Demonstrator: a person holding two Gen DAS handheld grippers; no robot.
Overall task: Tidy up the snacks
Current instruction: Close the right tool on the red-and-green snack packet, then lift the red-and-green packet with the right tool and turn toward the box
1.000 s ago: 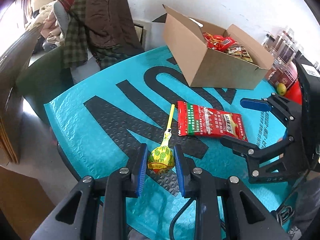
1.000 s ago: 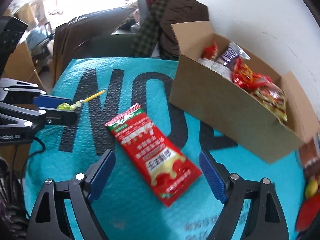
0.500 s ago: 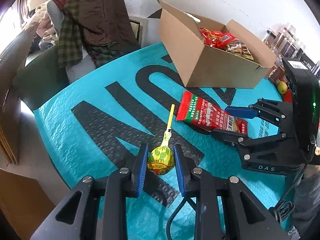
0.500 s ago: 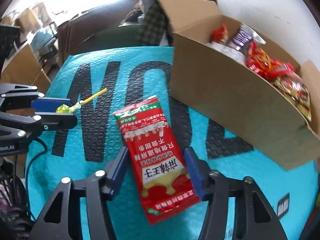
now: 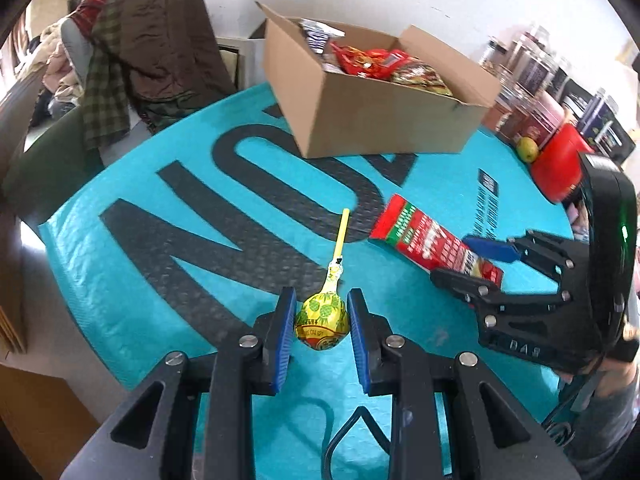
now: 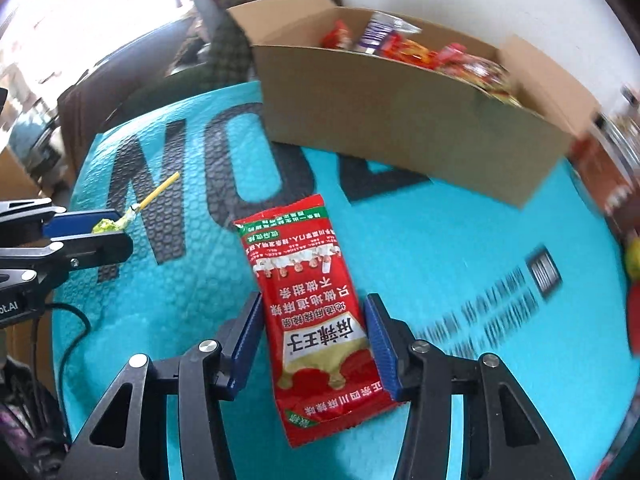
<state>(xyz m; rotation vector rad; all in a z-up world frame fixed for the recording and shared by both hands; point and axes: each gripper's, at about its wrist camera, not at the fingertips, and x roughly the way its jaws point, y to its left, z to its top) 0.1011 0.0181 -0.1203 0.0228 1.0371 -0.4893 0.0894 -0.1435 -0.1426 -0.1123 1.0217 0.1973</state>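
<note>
A lollipop [image 5: 322, 322] in a yellow-green wrapper, its yellow stick pointing away, sits between the blue pads of my left gripper [image 5: 321, 296], which is shut on it just above the teal mat [image 5: 192, 280]. A red snack packet [image 6: 312, 300] with white lettering runs lengthwise between the fingers of my right gripper [image 6: 314, 300]. Its jaws are closing and both pads press the packet's long edges. The left wrist view shows the right gripper [image 5: 452, 260] holding that packet [image 5: 416, 232] tilted. An open cardboard box [image 5: 380, 120] with several snack bags stands at the back of the mat.
Jars and dark boxes line the back right beside a red container [image 5: 560, 160] and a yellow-green fruit [image 5: 528, 148]. A chair draped with clothes [image 5: 152, 52] stands behind the mat's left edge. A grey sleeve [image 5: 600, 420] shows at the lower right.
My right gripper went from wide open over the packet to closed on its sides, and rolled so the packet now points away. The left gripper shifted a little with the lollipop.
</note>
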